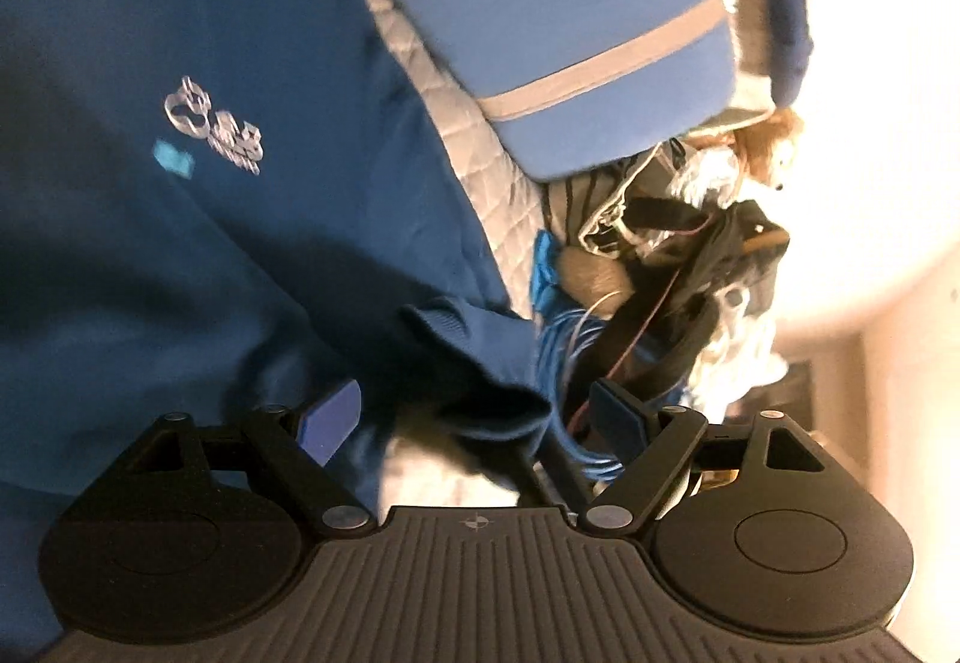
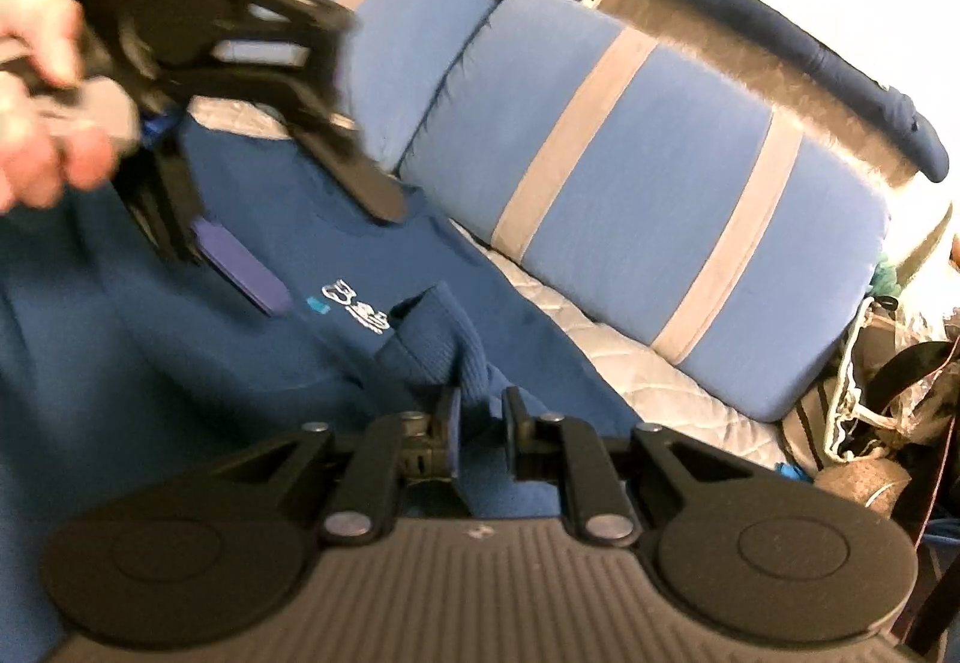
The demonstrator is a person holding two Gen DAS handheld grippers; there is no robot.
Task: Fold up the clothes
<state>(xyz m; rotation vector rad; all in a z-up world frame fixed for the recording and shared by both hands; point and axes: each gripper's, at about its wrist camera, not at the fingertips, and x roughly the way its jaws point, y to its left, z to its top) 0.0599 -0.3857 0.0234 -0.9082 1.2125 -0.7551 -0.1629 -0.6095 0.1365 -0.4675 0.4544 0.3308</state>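
Note:
A dark blue sweatshirt (image 2: 180, 363) with a silver chest logo (image 2: 354, 309) lies spread on a quilted sofa seat. My right gripper (image 2: 483, 417) is shut on its ribbed sleeve cuff (image 2: 444, 339), which stands bunched up above the fingers. My left gripper (image 2: 333, 255), held by a hand (image 2: 36, 123), hovers open and tilted over the chest near the collar. In the left wrist view the sweatshirt (image 1: 180, 243) fills the left side, the logo (image 1: 213, 123) is blurred, and the cuff (image 1: 468, 357) rises just ahead of the open left gripper (image 1: 474, 417), apart from both fingers.
Blue back cushions with grey stripes (image 2: 648, 219) stand behind the sweatshirt. A grey quilted cover (image 2: 630, 363) shows along the seat. Dark clothes (image 2: 780, 45) lie on the sofa's top. Bags, cables and clutter (image 2: 870, 393) crowd the sofa's right end, with the clutter (image 1: 690, 255) also in the left wrist view.

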